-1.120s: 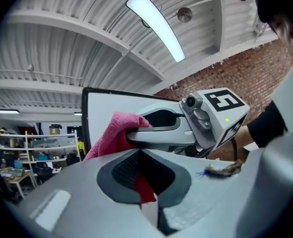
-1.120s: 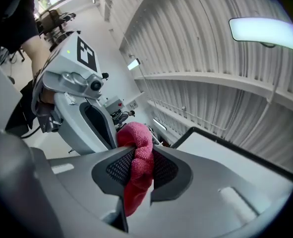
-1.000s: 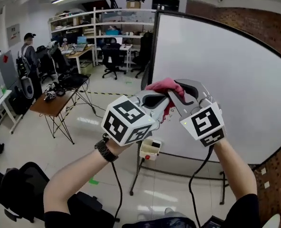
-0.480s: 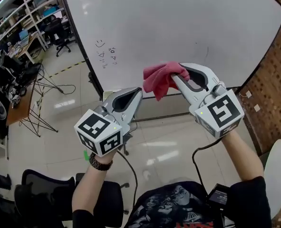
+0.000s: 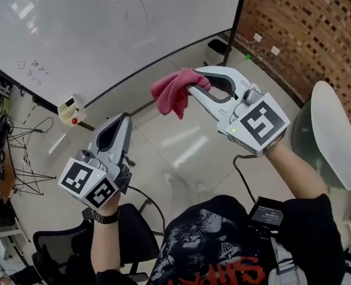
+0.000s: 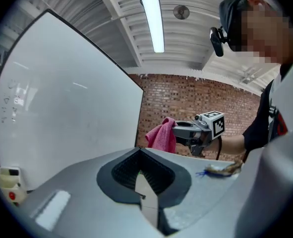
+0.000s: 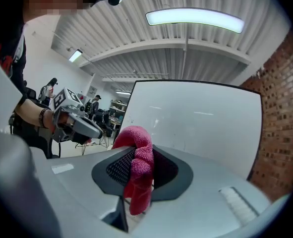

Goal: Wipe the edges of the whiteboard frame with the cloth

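Since half a second ago the whiteboard (image 5: 104, 22) has slid to the upper left of the head view, and its black frame (image 5: 239, 8) now shows beside the brick wall (image 5: 306, 28). The left gripper (image 5: 123, 119) has dropped lower and is further from the right gripper (image 5: 190, 85). The right gripper's jaws are pressed on the pink cloth (image 5: 172, 92). The cloth hangs as a bunch from the jaw tips, with its long axis pointing away from the gripper toward the board. It is in the air above the floor (image 5: 181, 141), clearly apart from the frame. The left gripper's jaws are closed together with nothing between them.
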`<state>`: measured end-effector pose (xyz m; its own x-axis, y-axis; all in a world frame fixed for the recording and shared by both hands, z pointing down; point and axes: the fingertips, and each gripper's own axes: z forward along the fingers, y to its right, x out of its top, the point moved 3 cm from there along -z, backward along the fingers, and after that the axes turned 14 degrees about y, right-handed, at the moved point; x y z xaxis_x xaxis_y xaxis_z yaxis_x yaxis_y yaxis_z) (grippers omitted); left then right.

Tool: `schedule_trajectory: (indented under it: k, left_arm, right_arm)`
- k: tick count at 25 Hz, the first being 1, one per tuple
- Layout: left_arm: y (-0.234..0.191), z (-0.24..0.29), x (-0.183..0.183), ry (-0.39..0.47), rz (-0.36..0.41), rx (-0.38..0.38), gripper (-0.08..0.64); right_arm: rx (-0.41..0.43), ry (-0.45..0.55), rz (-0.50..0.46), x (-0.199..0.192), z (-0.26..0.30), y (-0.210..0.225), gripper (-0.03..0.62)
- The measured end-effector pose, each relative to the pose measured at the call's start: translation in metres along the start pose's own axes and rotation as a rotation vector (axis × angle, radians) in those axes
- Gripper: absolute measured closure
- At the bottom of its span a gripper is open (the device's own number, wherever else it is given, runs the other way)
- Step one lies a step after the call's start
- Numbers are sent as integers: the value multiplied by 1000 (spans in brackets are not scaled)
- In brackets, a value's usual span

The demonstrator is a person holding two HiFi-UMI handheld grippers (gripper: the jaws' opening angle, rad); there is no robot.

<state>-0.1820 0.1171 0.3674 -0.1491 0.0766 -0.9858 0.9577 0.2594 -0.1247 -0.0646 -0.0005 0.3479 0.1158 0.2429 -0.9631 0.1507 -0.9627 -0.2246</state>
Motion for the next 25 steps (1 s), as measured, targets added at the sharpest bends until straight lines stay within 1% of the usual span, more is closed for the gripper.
schedule_trajectory:
  k: [2,4,7,9,11,15,18,20,23,25]
  left_arm:
    - [30,13,-17,-23,-15,-45,558]
    - [53,22,-28,-38,-37,-86,558]
    - [75,28,-38,-46,-76,-135,558]
    - [84,26,-42,-40,-102,-159,558]
    - [85,18,-41,-32,-122,-172,558]
    - [77,-8,-37,-13,-134,-176,558]
    - [69,-25,-43,-18,-153,-183,558]
    - [63,-30,-48,-11,-174,-193,558]
    - [67,-31,-57,-4,-200,-229,558]
    - [79,-24,-62,-2,-202,-271,558]
  right_arm:
    - [-39,-26,42,-11,-40,9,515]
    - [-74,-51,46,-15,-73,18,515]
    - [-125,-65,42,-4,-105,24,515]
    - [-167,-69,41,5,-117,20,515]
    - [-192,-65,41,12,-119,9,515]
    - [-180,-43,35,26,-104,-21,515]
    - [-176,-36,47,31,-94,-41,515]
    - [-189,-43,54,30,-91,-49,515]
    - [-218,-51,69,24,-93,-57,515]
    - [-242,-63,56,21,-101,-58,514]
